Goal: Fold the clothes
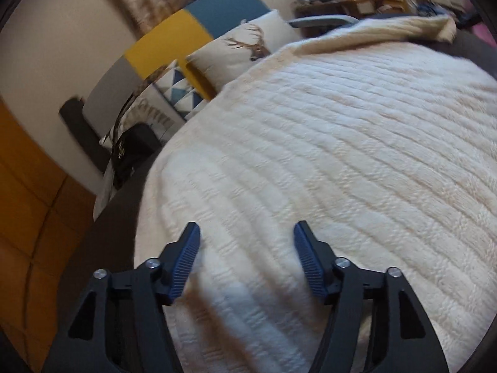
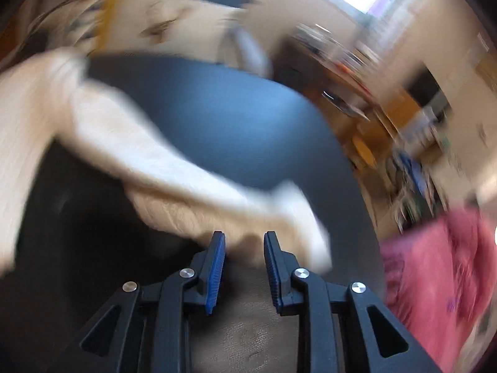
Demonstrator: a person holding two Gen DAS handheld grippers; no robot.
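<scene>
The big cream ribbed knit sweater (image 1: 326, 143) fills my left view, spread flat on the dark grey sofa seat (image 1: 102, 236), running from six o'clock out to its far edge at one o'clock. My left gripper (image 1: 247, 233) hovers above it with the fingers (image 1: 186, 261) spread wide and nothing between them.

In the right view the picture is smeared with motion. A cream sleeve (image 2: 174, 168) of the same knit stretches from nine o'clock down to the centre, across the dark seat. My right gripper (image 2: 245, 242) sits at six o'clock, fingers narrowly apart with the sleeve's cuff end bunched at the tips. Whether the pads are actually pinching the knit, I cannot tell through the blur.

What could go wrong? I judge the sleeve may slip: the fingers are not fully together, and thick soft knit can slide from a loose grip during a quick sweep. A dropped sleeve would land crooked and spoil the fold. My left side holds nothing down, so a tug from the right could drag the whole body askew.

Only the left view shows the sweater's body lying smooth, plus the deer-print cushion (image 1: 248, 49) at twelve o'clock. Only the right view shows the sleeve's end and a pink cloth (image 2: 441, 267) at four o'clock.
</scene>
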